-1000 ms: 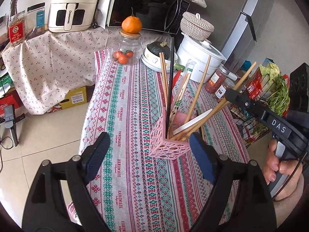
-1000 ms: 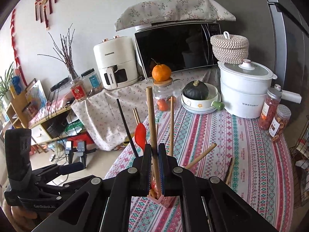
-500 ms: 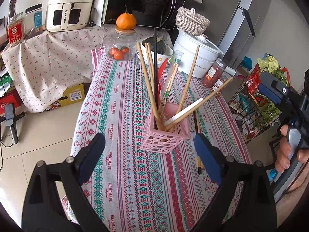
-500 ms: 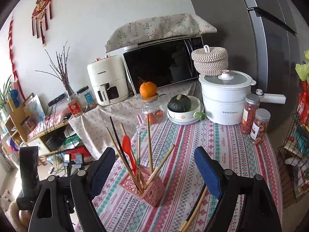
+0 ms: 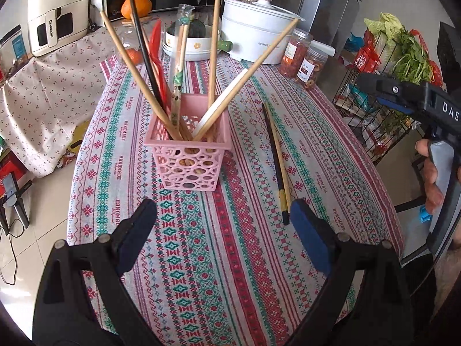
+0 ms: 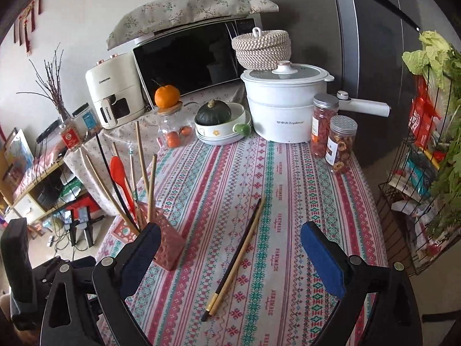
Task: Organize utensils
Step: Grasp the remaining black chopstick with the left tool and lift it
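From the left wrist view, the left gripper [image 5: 223, 229] is hovering over the desk [image 5: 331, 155] with its fingers [image 5: 138, 230] spread wide, holding nothing. The pink basket [image 5: 187, 155] is standing at twelve o'clock from it, chopsticks [image 5: 214, 57] and a red spoon [image 5: 157, 49] leaning outward inside, likely because the basket is wide. Two loose chopsticks [image 5: 278, 167] are lying side by side at one o'clock, probably waiting to be collected. The utensil bottoms are hidden by the basket wall.

From the right wrist view, the right gripper [image 6: 230, 259] is also gaping wide and empty, aiming toward the loose pair [image 6: 239, 253] lying at twelve o'clock between its fingers [image 6: 324, 262]. The basket [image 6: 170, 242] is sitting at ten o'clock, partly covered by the left finger. Whether the pair is touching is hard to make out.
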Demonstrator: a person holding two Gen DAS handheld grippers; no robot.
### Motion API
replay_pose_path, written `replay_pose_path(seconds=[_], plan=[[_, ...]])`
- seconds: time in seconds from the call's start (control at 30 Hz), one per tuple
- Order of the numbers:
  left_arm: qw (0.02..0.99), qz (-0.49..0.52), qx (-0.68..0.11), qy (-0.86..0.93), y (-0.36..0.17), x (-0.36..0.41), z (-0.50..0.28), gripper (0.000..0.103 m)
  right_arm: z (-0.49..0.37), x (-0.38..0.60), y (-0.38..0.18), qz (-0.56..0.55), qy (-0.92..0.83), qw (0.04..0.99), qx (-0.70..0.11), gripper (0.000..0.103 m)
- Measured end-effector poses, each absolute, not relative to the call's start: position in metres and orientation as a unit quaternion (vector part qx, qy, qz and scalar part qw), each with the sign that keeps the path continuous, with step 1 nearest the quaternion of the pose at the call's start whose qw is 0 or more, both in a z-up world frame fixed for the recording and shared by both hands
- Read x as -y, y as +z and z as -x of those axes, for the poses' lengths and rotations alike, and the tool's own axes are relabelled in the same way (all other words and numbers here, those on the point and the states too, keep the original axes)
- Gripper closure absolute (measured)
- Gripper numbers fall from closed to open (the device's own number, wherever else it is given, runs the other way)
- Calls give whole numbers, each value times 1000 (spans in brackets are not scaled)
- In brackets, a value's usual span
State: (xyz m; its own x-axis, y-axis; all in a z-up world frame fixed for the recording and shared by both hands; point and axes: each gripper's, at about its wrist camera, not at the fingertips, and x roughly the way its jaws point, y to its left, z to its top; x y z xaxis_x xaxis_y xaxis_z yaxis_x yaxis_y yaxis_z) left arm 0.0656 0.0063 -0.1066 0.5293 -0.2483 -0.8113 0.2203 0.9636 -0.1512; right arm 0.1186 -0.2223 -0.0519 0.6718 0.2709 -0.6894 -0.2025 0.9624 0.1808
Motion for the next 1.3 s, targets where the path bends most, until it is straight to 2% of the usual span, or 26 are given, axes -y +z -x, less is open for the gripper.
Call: replay_pose_path(seconds=[0.3, 0.47, 0.57, 0.63, 0.73, 1.1, 1.3], plan=[[840, -29, -514, -171, -134, 59, -82, 9, -125, 275, -71, -57, 81, 903, -418, 5], [839, -39, -515, -170, -144, 96, -106, 10, -135, 303, -85, -72, 49, 892, -445, 4], [840, -34, -516, -164, -151, 118, -127, 22, -139, 320, -94, -92, 37, 882, -461, 5], [841, -29, -517, -159, -154, 130, -142, 38, -141, 330, -97, -106, 33, 878, -466, 5], [842, -19, -519, -146, -159, 143, -165, 55, -143, 344, -98, -126, 24, 875, -467, 5], [844, 23, -531, -73, -173, 138, -235, 87, -156, 370, -109, -179, 18, 859, -479, 5], [835, 36, -543, -82, -179, 134, -237, 90, -157, 377, -111, -201, 20, 853, -480, 5]])
